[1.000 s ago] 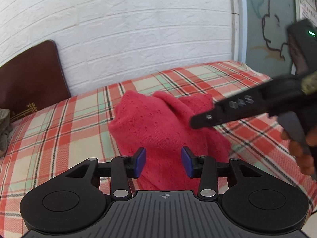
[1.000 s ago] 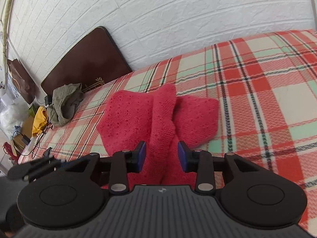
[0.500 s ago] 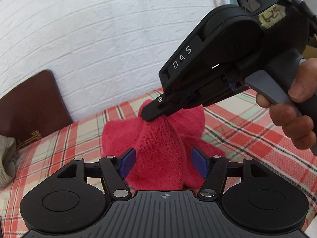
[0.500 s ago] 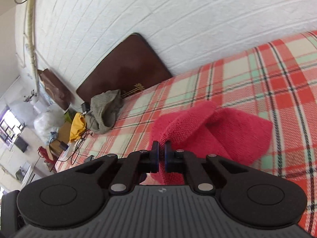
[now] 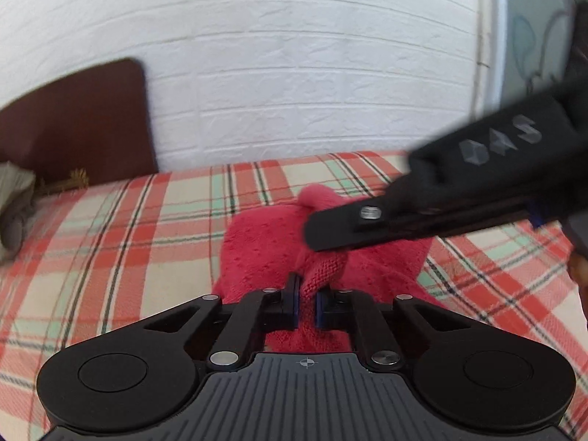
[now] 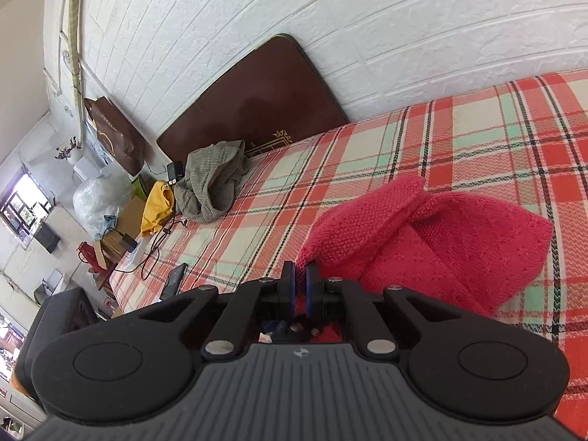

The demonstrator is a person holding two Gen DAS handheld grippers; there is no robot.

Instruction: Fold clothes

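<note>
Red knitted sweater (image 5: 264,242) fabric sits pinched between the blue pads of the left gripper (image 5: 306,303), whose jaws are clenched on a raised fold. The right gripper (image 6: 298,286) also clamps a corner of the same sweater — though its jaws are easing apart slightly, knit still between them. In the left wrist view it reaches in from the right, blurred, above the bunched garment. The sweater lies crumpled on a plaid bedspread (image 6: 367,169) — red, cream and mint. Farther off, a grey-green garment (image 6: 213,183) is heaped near a brown headboard (image 6: 253,99) against the white brick wall (image 5: 294,55).
</note>
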